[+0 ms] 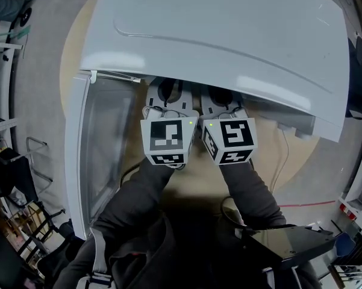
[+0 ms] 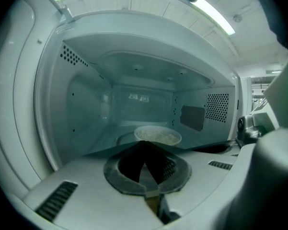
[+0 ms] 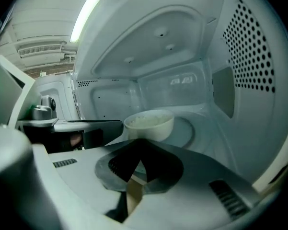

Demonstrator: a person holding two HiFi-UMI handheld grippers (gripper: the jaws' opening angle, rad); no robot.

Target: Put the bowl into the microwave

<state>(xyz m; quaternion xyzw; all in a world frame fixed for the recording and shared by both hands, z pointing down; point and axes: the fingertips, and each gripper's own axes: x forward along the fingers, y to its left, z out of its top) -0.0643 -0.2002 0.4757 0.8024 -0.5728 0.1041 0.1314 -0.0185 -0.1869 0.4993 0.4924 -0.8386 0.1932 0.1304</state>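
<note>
Overhead, the microwave [image 1: 229, 35] roof hides its cavity and both sets of fingertips; only the marker cubes [image 1: 168, 140] show, door [image 1: 84, 161] swung open at left. From the left gripper [image 2: 144, 145]: fingers together, bowl [image 2: 158, 136] inside on turntable [image 2: 124, 139], just beyond the tips. From the right gripper [image 3: 140, 143]: fingers together too; contact with bowl unclear.

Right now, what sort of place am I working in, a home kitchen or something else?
Probably a lab or workshop, not a home kitchen: the microwave sits on a round wooden table over bare grey floor, cluttered racks stand beside it, and strip lights run overhead.
</note>
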